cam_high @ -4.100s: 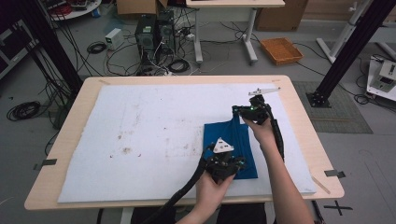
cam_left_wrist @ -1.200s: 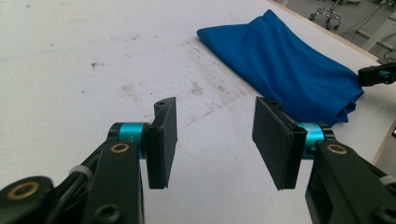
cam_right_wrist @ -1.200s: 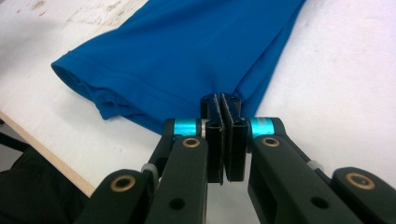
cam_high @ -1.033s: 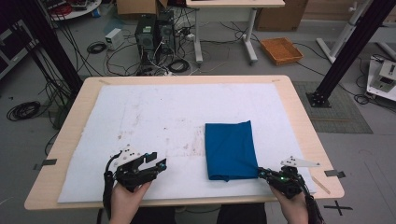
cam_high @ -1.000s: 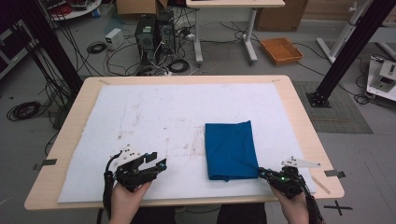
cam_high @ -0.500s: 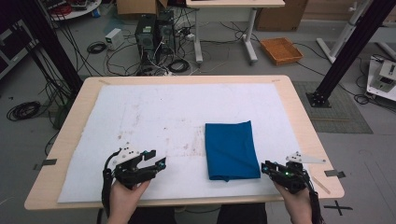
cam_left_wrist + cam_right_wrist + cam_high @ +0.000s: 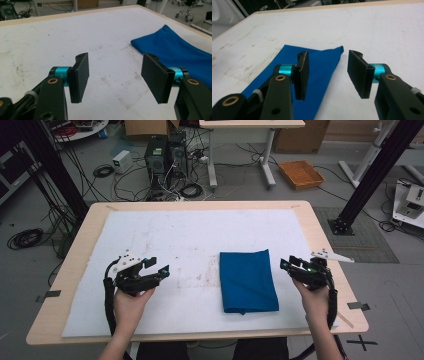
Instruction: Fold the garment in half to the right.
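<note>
A folded blue cloth (image 7: 248, 281) lay flat on the white mat (image 7: 165, 235) covering the desk (image 7: 95, 210), right of centre toward the near edge. The left hand-held gripper (image 7: 156, 271) was held above the mat well to the cloth's left, jaws released and parted with nothing between them. The right hand-held gripper (image 7: 289, 265) was held just right of the cloth, jaws likewise spread and empty, pointing left toward it.
</note>
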`<act>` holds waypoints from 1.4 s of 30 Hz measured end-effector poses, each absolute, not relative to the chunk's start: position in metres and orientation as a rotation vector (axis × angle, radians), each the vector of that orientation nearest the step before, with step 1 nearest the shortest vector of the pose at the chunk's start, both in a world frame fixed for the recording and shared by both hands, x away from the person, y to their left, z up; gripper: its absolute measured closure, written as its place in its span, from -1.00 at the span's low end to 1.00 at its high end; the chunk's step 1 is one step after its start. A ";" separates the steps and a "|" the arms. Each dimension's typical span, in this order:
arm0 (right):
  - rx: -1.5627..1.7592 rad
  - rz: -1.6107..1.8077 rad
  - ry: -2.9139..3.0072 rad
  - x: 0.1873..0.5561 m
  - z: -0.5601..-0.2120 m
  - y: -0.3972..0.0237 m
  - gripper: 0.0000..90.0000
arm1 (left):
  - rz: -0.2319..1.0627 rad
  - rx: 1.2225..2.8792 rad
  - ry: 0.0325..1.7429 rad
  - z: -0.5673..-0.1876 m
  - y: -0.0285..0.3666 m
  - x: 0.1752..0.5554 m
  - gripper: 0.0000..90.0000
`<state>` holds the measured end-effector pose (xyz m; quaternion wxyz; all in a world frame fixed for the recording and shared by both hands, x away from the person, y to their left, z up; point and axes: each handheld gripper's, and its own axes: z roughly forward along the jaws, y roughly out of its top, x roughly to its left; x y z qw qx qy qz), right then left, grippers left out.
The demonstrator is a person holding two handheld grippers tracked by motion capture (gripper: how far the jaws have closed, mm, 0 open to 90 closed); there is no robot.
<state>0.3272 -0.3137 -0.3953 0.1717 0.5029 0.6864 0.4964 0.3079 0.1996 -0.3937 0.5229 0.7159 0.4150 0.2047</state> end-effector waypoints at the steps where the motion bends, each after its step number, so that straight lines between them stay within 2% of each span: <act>1: 1.440 1.407 1.955 0.334 -0.397 -0.311 0.22 | 0.485 1.706 1.004 -0.394 0.200 0.310 -0.13; 6: 1.529 1.297 1.975 0.378 -0.414 -0.288 0.35 | 0.485 1.697 1.017 -0.399 0.201 0.310 -0.13; 13: 1.611 1.256 1.955 0.416 -0.428 -0.277 0.44 | 0.474 1.698 1.028 -0.405 0.205 0.310 -0.13; 15: 1.624 1.226 1.982 0.424 -0.435 -0.275 0.70 | 0.472 1.701 1.026 -0.406 0.206 0.309 -0.12; 16: 1.606 1.209 1.994 0.426 -0.437 -0.275 0.89 | 0.471 1.702 1.025 -0.406 0.206 0.309 -0.12; 17: 1.599 1.205 1.996 0.426 -0.438 -0.275 0.97 | 0.471 1.699 1.027 -0.406 0.207 0.309 -0.12; 23: 1.555 1.157 1.963 0.427 -0.439 -0.276 0.98 | 0.482 1.689 1.031 -0.406 0.210 0.309 -0.12; 25: 1.552 1.153 1.960 0.426 -0.438 -0.277 0.91 | 0.481 1.683 1.032 -0.406 0.210 0.309 -0.12; 27: 1.549 1.145 1.950 0.425 -0.437 -0.278 0.56 | 0.485 1.680 1.026 -0.405 0.211 0.309 -0.12; 29: 1.540 1.168 1.940 0.420 -0.433 -0.282 0.51 | 0.487 1.678 1.022 -0.404 0.214 0.309 -0.13; 34: 1.474 1.201 1.927 0.396 -0.415 -0.297 0.12 | 0.527 1.673 1.014 -0.396 0.224 0.308 -0.13; 38: 1.403 1.249 1.942 0.369 -0.403 -0.312 -0.06 | 0.574 1.685 0.996 -0.389 0.233 0.307 -0.13; 42: 1.326 1.273 1.954 0.344 -0.395 -0.325 -0.10 | 0.582 1.693 0.987 -0.387 0.238 0.306 -0.17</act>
